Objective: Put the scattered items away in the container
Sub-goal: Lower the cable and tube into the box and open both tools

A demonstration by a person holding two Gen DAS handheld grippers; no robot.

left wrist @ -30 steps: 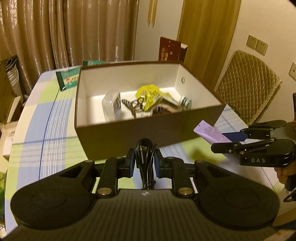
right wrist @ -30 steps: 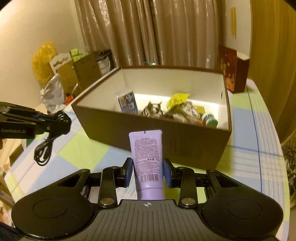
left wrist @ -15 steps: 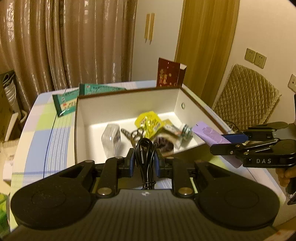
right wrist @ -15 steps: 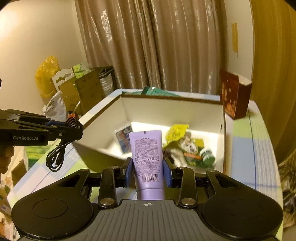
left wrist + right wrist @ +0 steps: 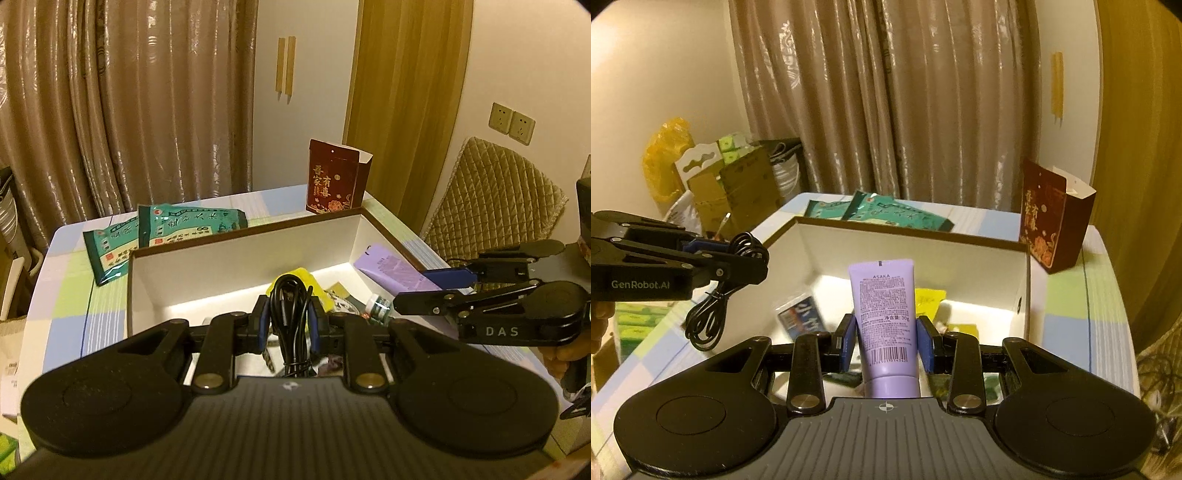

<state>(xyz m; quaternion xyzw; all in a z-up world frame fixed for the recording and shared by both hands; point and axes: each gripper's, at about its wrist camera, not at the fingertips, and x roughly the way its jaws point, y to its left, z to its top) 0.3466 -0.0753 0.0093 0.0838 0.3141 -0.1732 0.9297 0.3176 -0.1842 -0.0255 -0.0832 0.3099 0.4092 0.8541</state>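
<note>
A brown box with white inner walls (image 5: 236,258) (image 5: 982,266) lies open on the checked table. My left gripper (image 5: 288,317) is shut on a coiled black cable (image 5: 290,314), held over the box's near part; the same cable (image 5: 713,314) dangles at the left of the right wrist view. My right gripper (image 5: 886,332) is shut on a purple tube (image 5: 884,317), cap end toward the camera, above the box interior. The purple tube (image 5: 391,271) also shows over the box's right wall. Inside lie a yellow packet (image 5: 929,299), a small blue-labelled pack (image 5: 799,314) and a small jar (image 5: 378,304).
Two teal packets (image 5: 177,232) lie on the table behind the box. A dark red gift bag (image 5: 334,181) stands at the back right corner. Cardboard boxes and bags (image 5: 731,184) crowd the floor left of the table. A padded chair back (image 5: 495,199) stands to the right.
Both grippers have travelled forward and up, from in front of the box's near wall to over its interior, each still holding its item. The box now fills the lower views.
</note>
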